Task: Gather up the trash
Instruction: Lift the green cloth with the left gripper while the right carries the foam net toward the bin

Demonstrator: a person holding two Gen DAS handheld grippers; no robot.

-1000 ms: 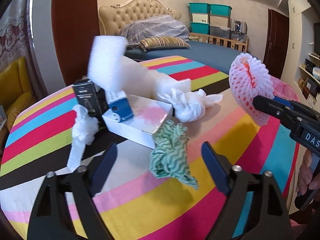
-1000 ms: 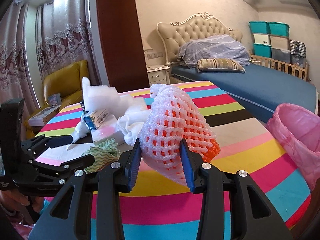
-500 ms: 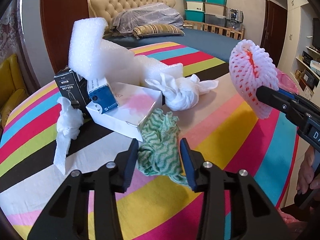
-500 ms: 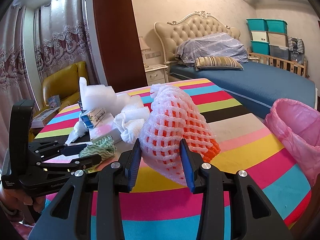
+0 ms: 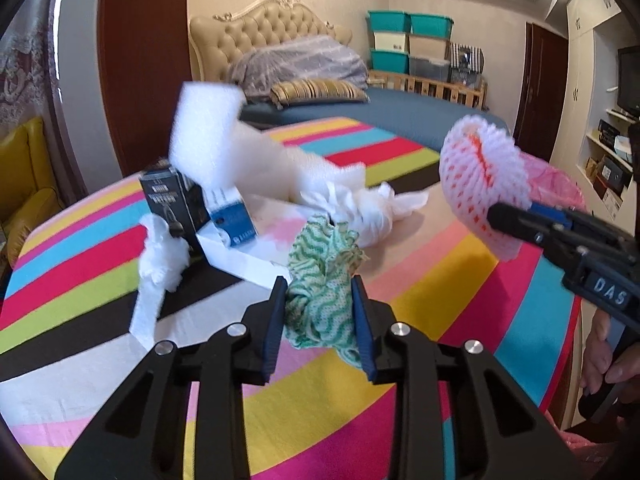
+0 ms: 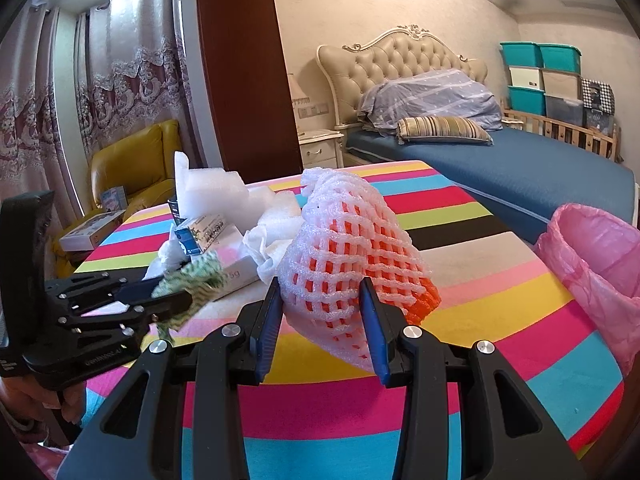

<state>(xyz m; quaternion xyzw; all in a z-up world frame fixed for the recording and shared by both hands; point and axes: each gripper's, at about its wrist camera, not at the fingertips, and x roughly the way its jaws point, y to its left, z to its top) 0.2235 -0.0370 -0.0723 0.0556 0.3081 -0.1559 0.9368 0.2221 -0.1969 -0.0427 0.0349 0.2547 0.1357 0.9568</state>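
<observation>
A crumpled green-and-white cloth (image 5: 320,308) sits between the blue pads of my left gripper (image 5: 318,284). The jaws are closing and the pads press on the cloth's sides, just above the striped table (image 5: 440,280). In the right wrist view the same cloth (image 6: 200,276) sticks out of the left gripper (image 6: 176,296). My right gripper (image 6: 321,282) is shut on a white foam fruit net (image 6: 352,240) with orange inside, held above the table. A pink trash bag (image 6: 596,248) stands open at the table's right edge.
A heap of trash lies behind the cloth: a white foam block (image 5: 204,140), a black box (image 5: 172,200), a flat white box (image 5: 256,252), a twisted tissue (image 5: 160,256) and a wadded white paper (image 5: 372,208). A bed and a yellow armchair stand beyond the table.
The left jaws have come together from wide open onto the green cloth, which now hangs slightly raised between them. The right gripper and its foam net have kept still.
</observation>
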